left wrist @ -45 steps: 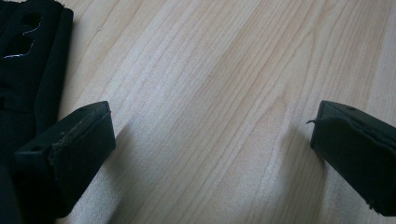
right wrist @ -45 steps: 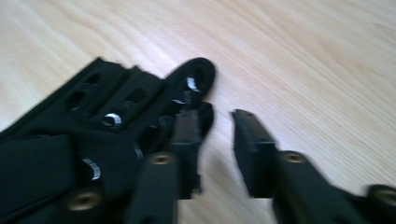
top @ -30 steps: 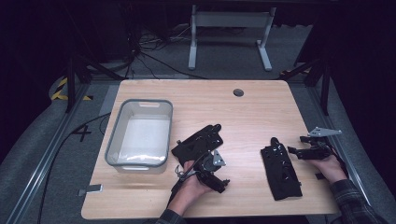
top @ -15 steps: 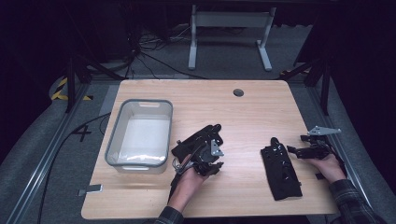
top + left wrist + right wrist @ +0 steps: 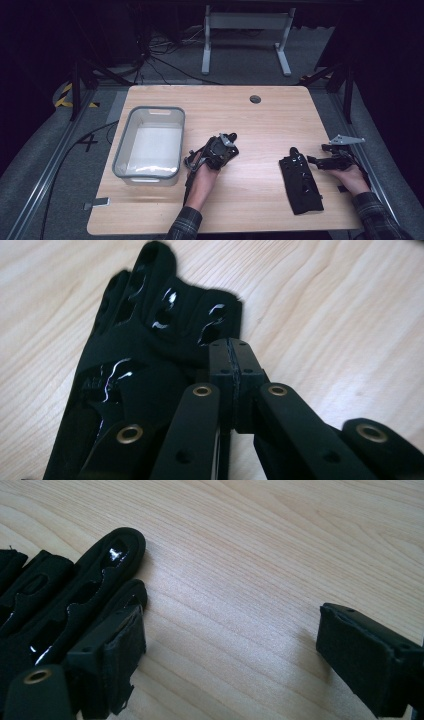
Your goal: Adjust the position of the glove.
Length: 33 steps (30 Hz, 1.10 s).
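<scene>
Your left gripper [image 5: 232, 347], jaws just closed, pinches one black fabric glove [image 5: 150, 340]. Your right gripper [image 5: 235, 645], just opened wide, holds nothing beside the second black glove [image 5: 65, 605]. Both gloves likely still need moving to the clear plastic bin [image 5: 150, 109].

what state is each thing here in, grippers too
left gripper: shut, jaws have just been closing at the middle glove's edge; fabric between them unclear
right gripper: open wide, holding nothing
middle glove: on the table under the left gripper
right-hand glove: lying flat, not gripped
bin: upright, empty
</scene>
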Motion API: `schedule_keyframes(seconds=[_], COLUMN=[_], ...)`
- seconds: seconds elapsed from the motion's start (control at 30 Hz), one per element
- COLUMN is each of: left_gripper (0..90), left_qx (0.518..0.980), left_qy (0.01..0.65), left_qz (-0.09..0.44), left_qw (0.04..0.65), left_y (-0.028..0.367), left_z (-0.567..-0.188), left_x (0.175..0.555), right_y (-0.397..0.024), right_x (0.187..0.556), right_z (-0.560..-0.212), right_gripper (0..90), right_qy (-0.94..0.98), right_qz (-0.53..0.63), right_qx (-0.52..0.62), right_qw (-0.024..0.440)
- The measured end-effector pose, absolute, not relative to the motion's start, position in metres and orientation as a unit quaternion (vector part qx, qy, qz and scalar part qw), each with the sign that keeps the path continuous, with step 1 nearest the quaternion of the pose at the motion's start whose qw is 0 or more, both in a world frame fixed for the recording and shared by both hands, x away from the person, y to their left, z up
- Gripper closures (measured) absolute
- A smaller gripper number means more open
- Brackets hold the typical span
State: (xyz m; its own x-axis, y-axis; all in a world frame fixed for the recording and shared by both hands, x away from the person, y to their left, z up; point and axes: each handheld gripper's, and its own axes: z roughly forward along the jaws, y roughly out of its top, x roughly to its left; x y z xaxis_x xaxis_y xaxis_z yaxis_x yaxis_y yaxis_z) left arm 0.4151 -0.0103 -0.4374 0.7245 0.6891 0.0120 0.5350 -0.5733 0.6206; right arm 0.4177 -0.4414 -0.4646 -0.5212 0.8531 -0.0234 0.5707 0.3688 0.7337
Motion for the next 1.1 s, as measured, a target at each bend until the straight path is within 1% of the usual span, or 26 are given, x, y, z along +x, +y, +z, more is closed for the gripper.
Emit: schedule_keyframes(seconds=[0.07, 0.23, 0.33, 0.43, 0.83, 0.97, 1.1], left_gripper=[89.7, 89.8, 89.8, 89.8, 89.8, 89.8, 89.6], left_qx=[0.880, 0.884, 0.886, 0.893, 0.907, 0.907, 0.899], left_qy=[0.354, 0.352, 0.342, 0.327, 0.268, 0.261, 0.255], left_qz=[0.125, 0.115, 0.102, 0.098, 0.059, 0.054, 0.056], left_qw=[0.290, 0.286, 0.296, 0.293, 0.318, 0.325, 0.351], left_y=[-0.010, -0.014, -0.019, -0.029, -0.085, -0.094, -0.089], left_z=[-0.442, -0.448, -0.449, -0.448, -0.449, -0.449, -0.437], left_x=[0.419, 0.423, 0.423, 0.422, 0.420, 0.419, 0.412], right_y=[-0.441, -0.441, -0.441, -0.441, -0.441, -0.441, -0.441], right_x=[0.418, 0.418, 0.418, 0.418, 0.418, 0.418, 0.418], right_z=[-0.465, -0.465, -0.465, -0.465, -0.465, -0.465, -0.465], right_gripper=[12.8, 12.8, 12.8, 12.8, 12.8, 12.8, 12.8], right_qy=[0.801, 0.801, 0.801, 0.801, 0.801, 0.801, 0.801], right_qz=[0.344, 0.344, 0.344, 0.344, 0.344, 0.344, 0.344], right_qx=[0.444, 0.444, 0.444, 0.444, 0.444, 0.444, 0.444], right_qw=[0.205, 0.205, 0.205, 0.205, 0.205, 0.205, 0.205])
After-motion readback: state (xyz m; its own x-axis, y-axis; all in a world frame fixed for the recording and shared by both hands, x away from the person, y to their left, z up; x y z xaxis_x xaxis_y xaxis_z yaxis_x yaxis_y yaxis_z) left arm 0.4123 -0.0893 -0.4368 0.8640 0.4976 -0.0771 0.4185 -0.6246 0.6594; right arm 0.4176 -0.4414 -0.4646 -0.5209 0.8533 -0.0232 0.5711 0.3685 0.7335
